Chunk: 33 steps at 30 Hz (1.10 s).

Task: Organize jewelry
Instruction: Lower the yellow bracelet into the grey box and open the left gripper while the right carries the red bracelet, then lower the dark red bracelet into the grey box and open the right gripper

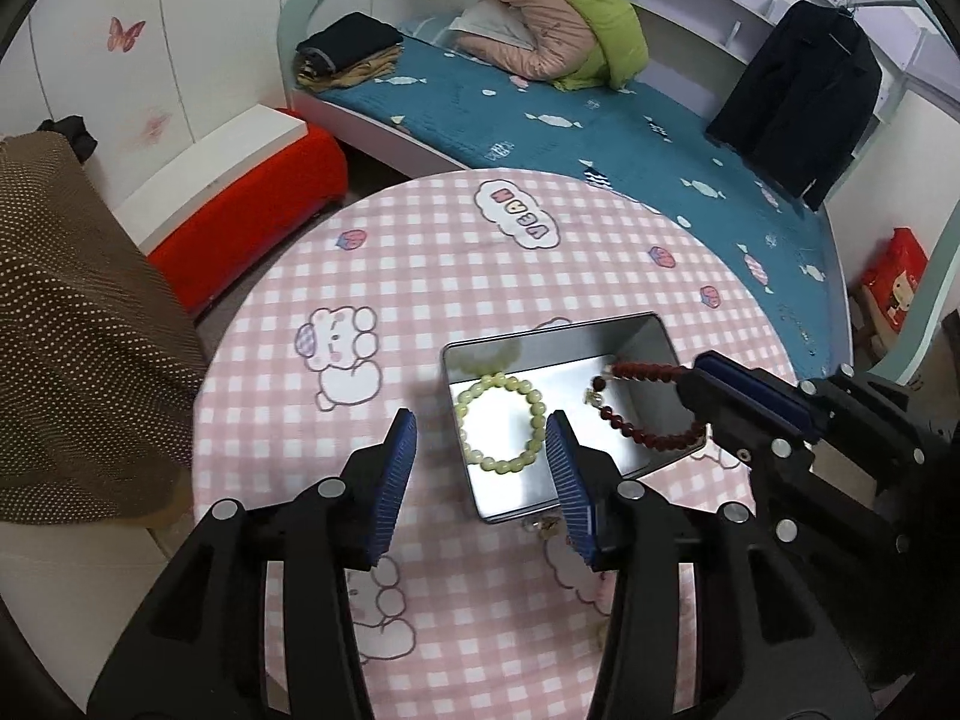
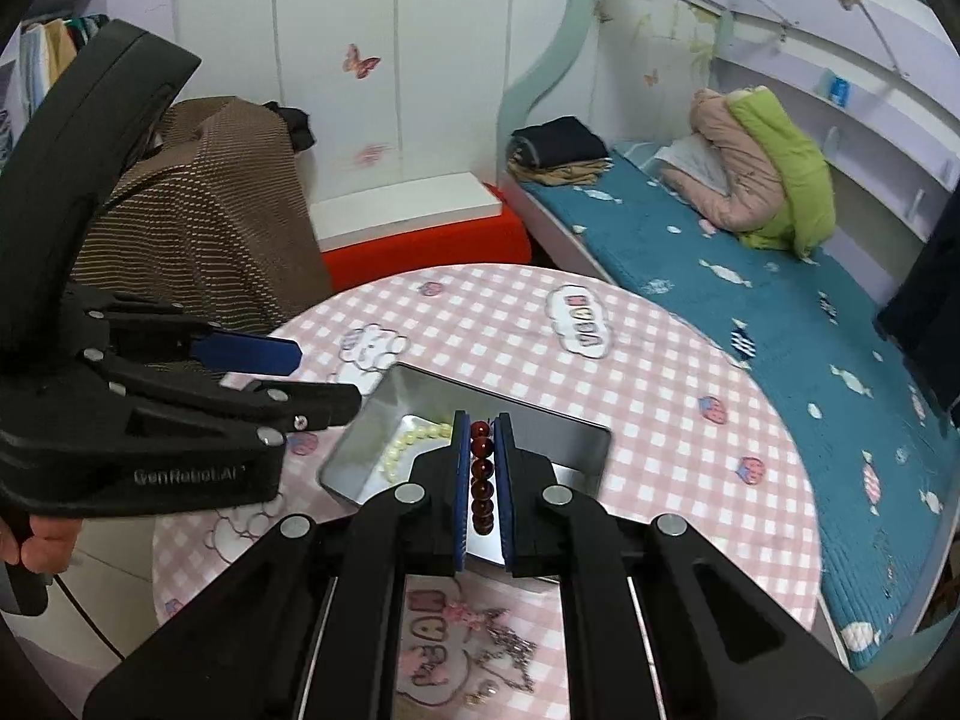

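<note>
pink-and-white checked cloth covers the round counter (image 1: 456,252), and one shiny metal tin (image 1: 651,339) sits open on it, just ahead of both grippers. two bead bracelets are in view. one pale green bracelet (image 1: 501,423) lies flat on the tin's floor, directly ahead of the left gripper (image 1: 483,468), showing in the gap between its two blue-padded fingers (image 1: 396,480); those fingers are spread wide and hold nothing. one dark red bracelet (image 1: 645,414) hangs from the right gripper (image 2: 482,480), whose two fingers (image 2: 461,480) are clenched on a run of its beads, six of them showing in a row between the pads in the right wrist view. from the left wrist view the red loop droops off the right fingertips over the tin's far-right part, a small pale charm at its free end; whether the loop touches the tin floor cannot be told. on the cloth below the right fingers lies one thin chain (image 2: 510,654) with a couple of small pieces beside it, too blurred to name. beyond the counter stands one bed (image 1: 630,132) with a teal cover.
</note>
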Each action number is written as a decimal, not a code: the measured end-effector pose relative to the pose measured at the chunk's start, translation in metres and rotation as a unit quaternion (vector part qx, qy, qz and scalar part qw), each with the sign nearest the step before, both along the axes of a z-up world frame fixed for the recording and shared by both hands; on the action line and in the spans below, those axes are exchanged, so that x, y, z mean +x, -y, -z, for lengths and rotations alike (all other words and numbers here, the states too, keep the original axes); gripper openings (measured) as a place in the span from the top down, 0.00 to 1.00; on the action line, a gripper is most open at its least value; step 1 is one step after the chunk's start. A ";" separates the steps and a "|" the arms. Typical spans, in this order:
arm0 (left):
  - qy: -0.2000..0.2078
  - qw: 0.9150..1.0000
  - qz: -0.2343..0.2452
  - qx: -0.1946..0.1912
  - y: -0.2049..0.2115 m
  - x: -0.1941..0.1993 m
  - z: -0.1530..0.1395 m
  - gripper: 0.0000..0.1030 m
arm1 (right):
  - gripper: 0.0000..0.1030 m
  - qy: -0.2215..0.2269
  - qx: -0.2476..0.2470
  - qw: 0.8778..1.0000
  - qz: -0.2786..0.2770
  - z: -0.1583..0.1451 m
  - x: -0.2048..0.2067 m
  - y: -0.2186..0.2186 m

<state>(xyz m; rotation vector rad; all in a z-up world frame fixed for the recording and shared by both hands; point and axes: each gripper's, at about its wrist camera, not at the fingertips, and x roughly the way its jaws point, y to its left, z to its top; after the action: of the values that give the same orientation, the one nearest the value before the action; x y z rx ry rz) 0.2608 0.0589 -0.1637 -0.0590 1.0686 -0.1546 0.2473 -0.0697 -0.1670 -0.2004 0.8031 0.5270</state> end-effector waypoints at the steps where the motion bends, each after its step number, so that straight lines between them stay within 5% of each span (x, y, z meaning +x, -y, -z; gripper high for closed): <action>1: 0.000 1.000 -0.003 0.004 -0.001 -0.001 0.000 0.56 | 0.93 -0.001 0.002 1.000 -0.004 0.000 0.001 -0.003; 12: -0.006 0.999 -0.048 0.011 -0.028 -0.007 0.003 0.56 | 0.93 -0.030 0.027 0.998 -0.055 0.005 0.012 -0.033; 16: -0.007 0.998 -0.058 0.012 -0.030 -0.008 0.003 0.51 | 0.90 -0.049 0.005 0.998 -0.026 0.015 0.022 -0.033; 20: -0.006 0.998 -0.055 0.010 -0.030 -0.010 0.003 0.51 | 0.75 -0.046 -0.006 0.999 -0.013 0.014 0.023 -0.027; 33: 0.001 0.999 -0.031 0.012 -0.009 -0.011 -0.003 0.51 | 0.74 -0.038 0.003 0.999 0.013 0.004 0.020 -0.005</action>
<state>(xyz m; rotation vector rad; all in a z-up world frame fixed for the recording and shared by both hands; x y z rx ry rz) 0.2501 0.0681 -0.1608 -0.0704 1.0647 -0.0855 0.2673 -0.0644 -0.1705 -0.1654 0.8762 0.5146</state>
